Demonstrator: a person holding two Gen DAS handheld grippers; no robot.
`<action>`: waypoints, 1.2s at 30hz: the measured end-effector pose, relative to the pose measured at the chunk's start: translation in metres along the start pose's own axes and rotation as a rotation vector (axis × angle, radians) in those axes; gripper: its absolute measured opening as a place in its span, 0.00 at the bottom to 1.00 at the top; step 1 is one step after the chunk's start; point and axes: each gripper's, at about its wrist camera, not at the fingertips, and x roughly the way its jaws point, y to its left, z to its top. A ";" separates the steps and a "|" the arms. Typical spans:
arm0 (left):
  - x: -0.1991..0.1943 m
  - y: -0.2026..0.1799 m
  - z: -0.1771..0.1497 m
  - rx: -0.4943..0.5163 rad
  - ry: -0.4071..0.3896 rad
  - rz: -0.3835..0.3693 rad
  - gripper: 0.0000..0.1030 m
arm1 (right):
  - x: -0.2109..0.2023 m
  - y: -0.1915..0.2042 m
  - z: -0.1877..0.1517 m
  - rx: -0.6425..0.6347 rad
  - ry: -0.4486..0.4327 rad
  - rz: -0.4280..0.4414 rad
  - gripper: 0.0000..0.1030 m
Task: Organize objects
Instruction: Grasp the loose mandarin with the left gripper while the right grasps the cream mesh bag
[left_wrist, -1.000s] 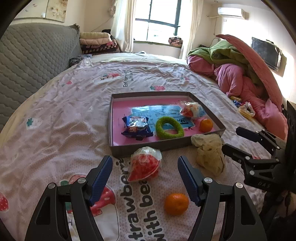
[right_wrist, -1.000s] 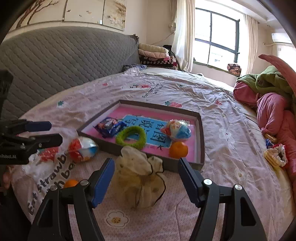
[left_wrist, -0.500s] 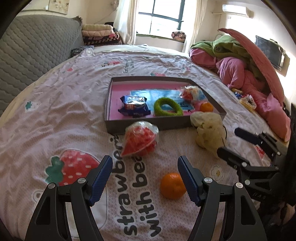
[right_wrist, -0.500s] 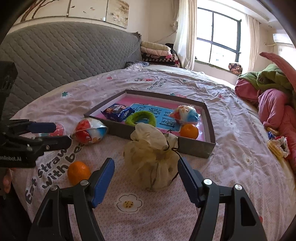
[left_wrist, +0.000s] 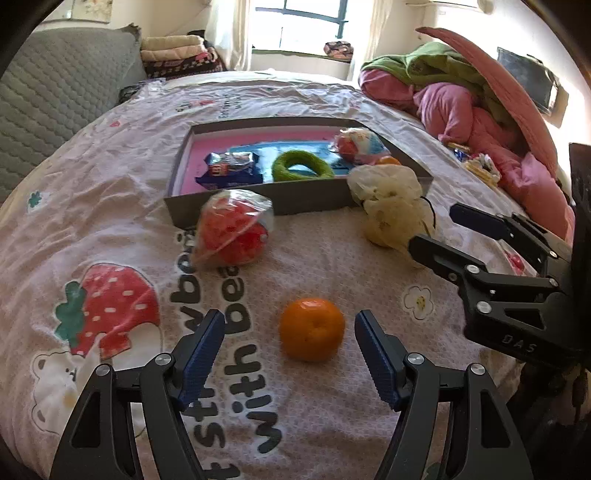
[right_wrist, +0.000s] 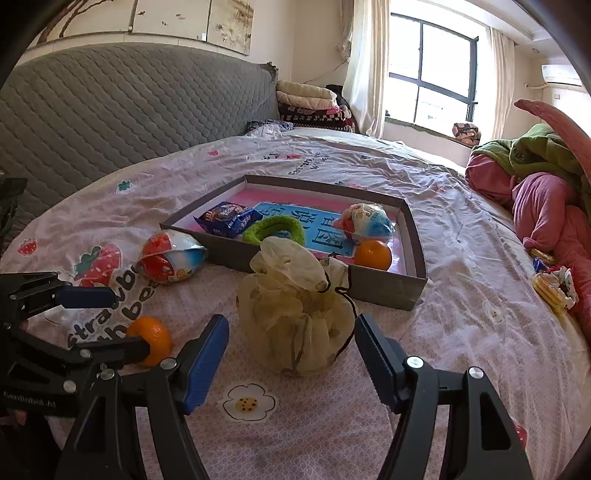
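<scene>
A grey tray (left_wrist: 295, 201) with a pink floor lies on the bed and holds a blue snack pack (left_wrist: 231, 168), a green ring (left_wrist: 301, 168), a wrapped egg toy (left_wrist: 356, 144) and an orange (right_wrist: 373, 254). On the bedspread in front of it lie a red wrapped egg toy (left_wrist: 232, 229), a loose orange (left_wrist: 312, 328) and a cream mesh pouch (right_wrist: 295, 306). My left gripper (left_wrist: 290, 350) is open, its fingers on either side of the loose orange, apart from it. My right gripper (right_wrist: 291, 354) is open, just in front of the pouch.
A pile of pink and green quilts (left_wrist: 480, 99) lies at the bed's right side. A grey quilted headboard (right_wrist: 110, 107) stands at the left. Small wrapped snacks (right_wrist: 554, 284) lie near the quilts. Folded blankets (right_wrist: 310, 99) are stacked by the window.
Both grippers have moved forward and down: the left one now frames the loose orange, and the right one has closed in on the mesh pouch. Both stay open.
</scene>
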 end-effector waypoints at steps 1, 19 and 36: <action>0.001 -0.001 -0.001 0.004 0.002 -0.004 0.72 | 0.002 0.000 0.000 -0.003 0.005 0.000 0.68; 0.021 -0.006 -0.006 0.023 0.041 -0.004 0.72 | 0.027 -0.003 -0.006 0.015 0.079 -0.032 0.68; 0.027 -0.007 -0.006 0.025 0.043 0.007 0.72 | 0.034 -0.002 -0.007 0.017 0.090 0.045 0.36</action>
